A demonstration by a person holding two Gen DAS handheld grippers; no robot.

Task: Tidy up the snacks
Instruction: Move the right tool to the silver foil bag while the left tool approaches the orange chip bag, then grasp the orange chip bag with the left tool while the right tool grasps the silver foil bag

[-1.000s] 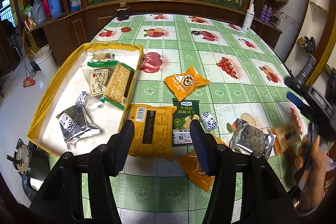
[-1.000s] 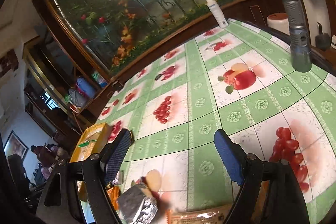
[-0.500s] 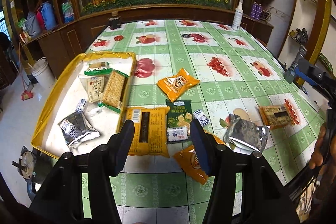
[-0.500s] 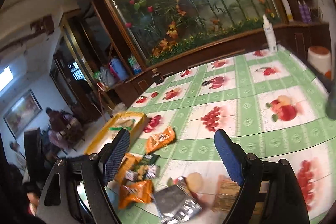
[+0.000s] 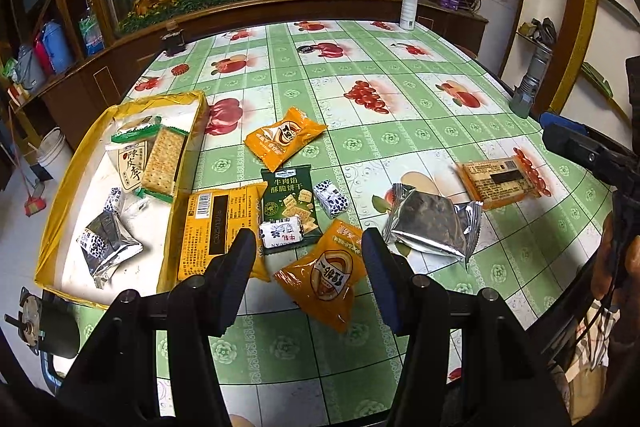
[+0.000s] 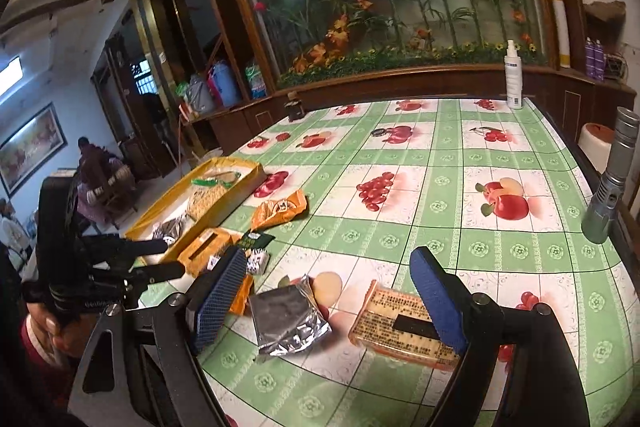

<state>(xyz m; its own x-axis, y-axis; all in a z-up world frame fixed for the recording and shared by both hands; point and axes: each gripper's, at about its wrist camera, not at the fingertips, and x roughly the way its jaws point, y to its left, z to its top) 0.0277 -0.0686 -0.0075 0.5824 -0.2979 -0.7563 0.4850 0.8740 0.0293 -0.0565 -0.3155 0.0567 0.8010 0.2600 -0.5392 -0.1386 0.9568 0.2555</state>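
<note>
In the left wrist view, a yellow tray (image 5: 56, 187) at left held crackers (image 5: 162, 163). The left gripper (image 5: 308, 247) hung open and empty at lower centre over snack packets (image 5: 316, 273) on the table (image 5: 400, 99). In the right wrist view, the right gripper (image 6: 328, 279) stood open, empty, above a foil pack (image 6: 286, 319).

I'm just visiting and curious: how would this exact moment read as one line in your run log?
phase: between picks | left gripper: open, empty | right gripper: open, empty | yellow box: partly filled | snacks loose on table
</note>
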